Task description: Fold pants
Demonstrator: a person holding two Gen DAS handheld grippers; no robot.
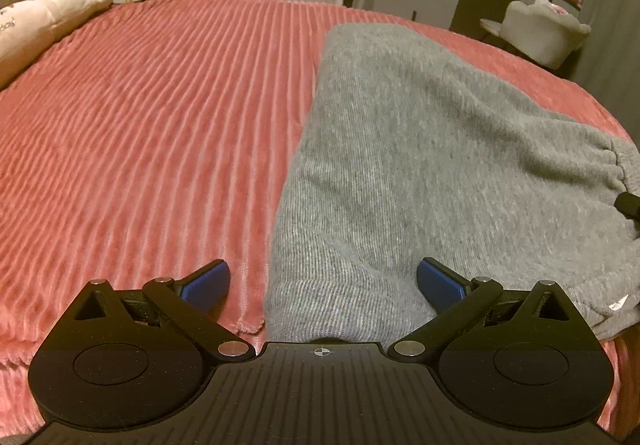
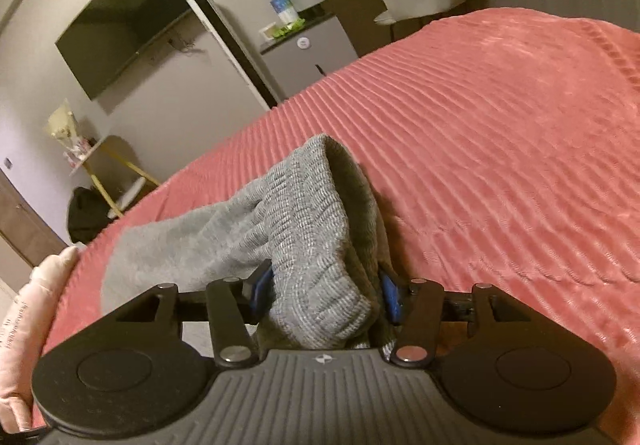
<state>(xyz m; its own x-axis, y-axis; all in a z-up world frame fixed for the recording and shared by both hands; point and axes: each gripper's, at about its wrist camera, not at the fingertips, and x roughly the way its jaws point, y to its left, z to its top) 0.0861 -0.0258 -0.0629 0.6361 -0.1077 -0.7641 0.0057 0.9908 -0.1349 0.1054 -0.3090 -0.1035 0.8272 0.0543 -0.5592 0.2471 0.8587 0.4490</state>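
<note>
Left gripper (image 1: 323, 287), jaws spread, straddles the near end of gray pants (image 1: 420, 149) on a pink bed (image 1: 152, 117). Their long axis runs from bottom center toward upper right. Right gripper (image 2: 325, 297) pinches a ribbed cuff.

A wide stretch of ribbed pink bedspread (image 1: 140, 117) is lying bare to the left of the grey pants (image 1: 420, 149), giving the spread-fingered left gripper (image 1: 322, 281) open room. A cream pillow (image 1: 36, 29) is bounding the far left edge. Bunched pants fabric (image 2: 316, 245) is filling the right gripper (image 2: 324, 293), blocking its view ahead
</note>
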